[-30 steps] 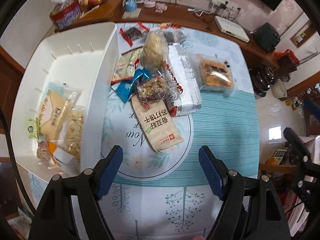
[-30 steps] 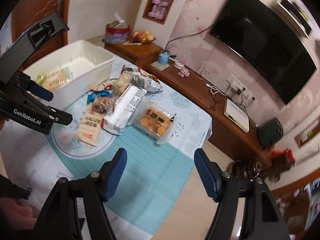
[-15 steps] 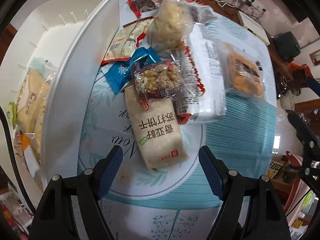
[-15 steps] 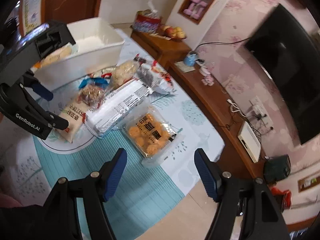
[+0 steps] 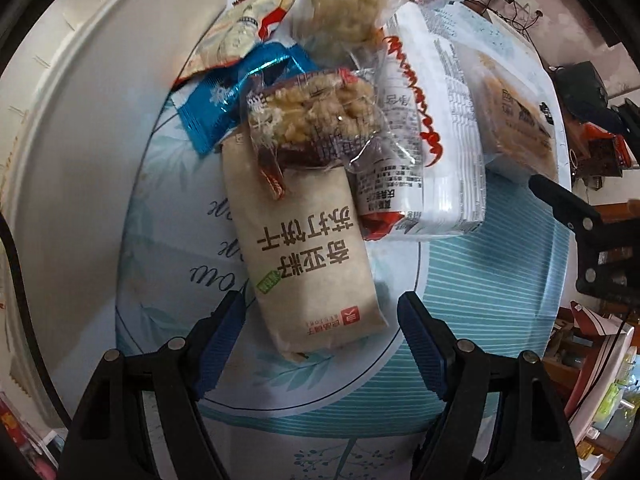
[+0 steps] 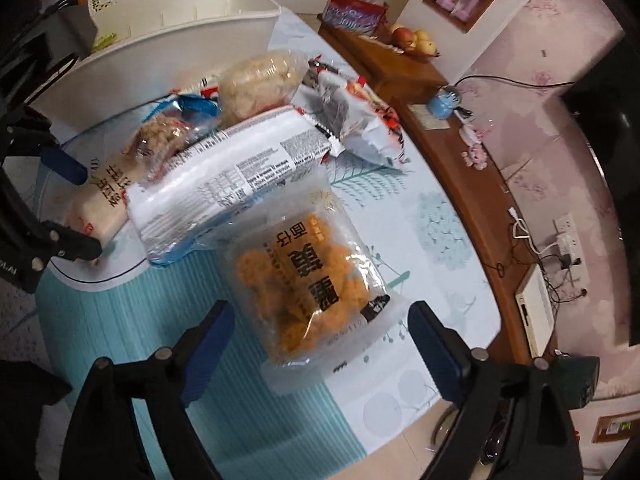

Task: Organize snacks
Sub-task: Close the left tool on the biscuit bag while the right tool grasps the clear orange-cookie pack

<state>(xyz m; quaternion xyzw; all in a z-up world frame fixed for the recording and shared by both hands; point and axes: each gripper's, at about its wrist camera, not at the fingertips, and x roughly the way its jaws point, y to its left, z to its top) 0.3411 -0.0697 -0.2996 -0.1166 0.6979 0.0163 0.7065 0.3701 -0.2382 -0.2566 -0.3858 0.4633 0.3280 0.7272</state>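
A pile of snacks lies on the table beside a white bin (image 5: 80, 128). My left gripper (image 5: 322, 332) points down, open, its blue pads either side of the near end of a beige cracker pack (image 5: 308, 256), not pressing it. A clear bag of walnut-like pieces (image 5: 316, 120) rests on that pack's far end. My right gripper (image 6: 320, 344) hangs over a clear pack of orange puffs (image 6: 308, 276); its jaws are opening, the pack's near end between them, untouched. A long white pack (image 6: 228, 176) lies between the two packs.
Behind the pile are a blue wrapper (image 5: 224, 104), a bag of pale puffs (image 6: 256, 84) and a red-and-white bag (image 6: 360, 124). A wooden sideboard (image 6: 452, 168) with fruit, a blue ornament and cables runs along the table's far side. The left gripper's body (image 6: 36, 216) shows at the right view's left edge.
Both grippers have come down toward the table. The left closed in on the beige pack; the right swung over the orange puffs and its jaws spread wider.
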